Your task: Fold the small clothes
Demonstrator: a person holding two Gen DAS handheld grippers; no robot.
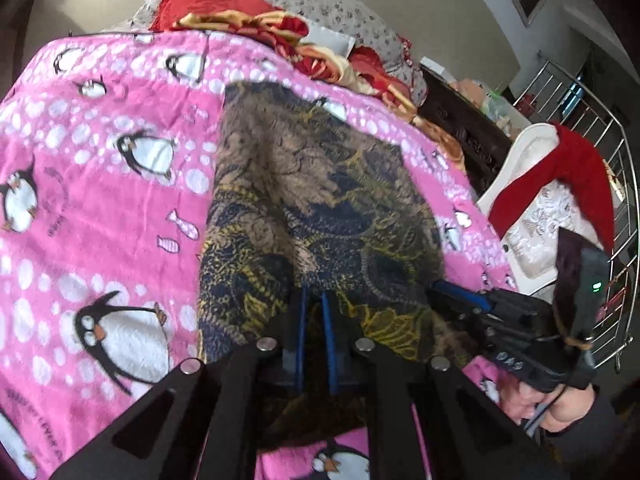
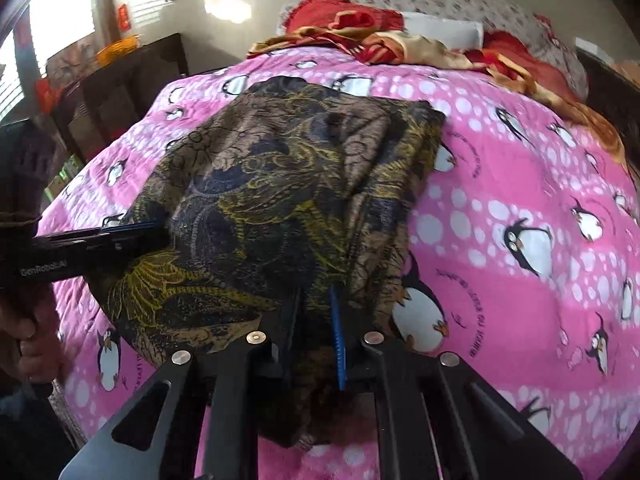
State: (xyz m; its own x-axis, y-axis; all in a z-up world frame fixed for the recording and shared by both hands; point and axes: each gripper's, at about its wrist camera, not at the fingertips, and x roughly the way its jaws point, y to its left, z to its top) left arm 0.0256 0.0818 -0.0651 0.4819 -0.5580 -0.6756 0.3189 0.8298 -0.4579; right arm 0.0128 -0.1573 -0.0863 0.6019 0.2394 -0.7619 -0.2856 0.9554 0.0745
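We found the patterned garment lying on the penguin blanket, which covered the bed. Behind it, at the bed's far end, crumpled bedding was piled against a floral pillow. The left gripper and right gripper each sat at the garment's near edge, left beside right, with cloth between the fingers.

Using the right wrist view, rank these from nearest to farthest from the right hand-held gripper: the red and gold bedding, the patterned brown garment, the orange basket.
1. Patterned brown garment: pinched in the right hand-held gripper, spread just ahead.
2. Red and gold bedding: heaped at the far end of the pink penguin blanket.
3. Orange basket: beyond the bed, upper left, on dark furniture.
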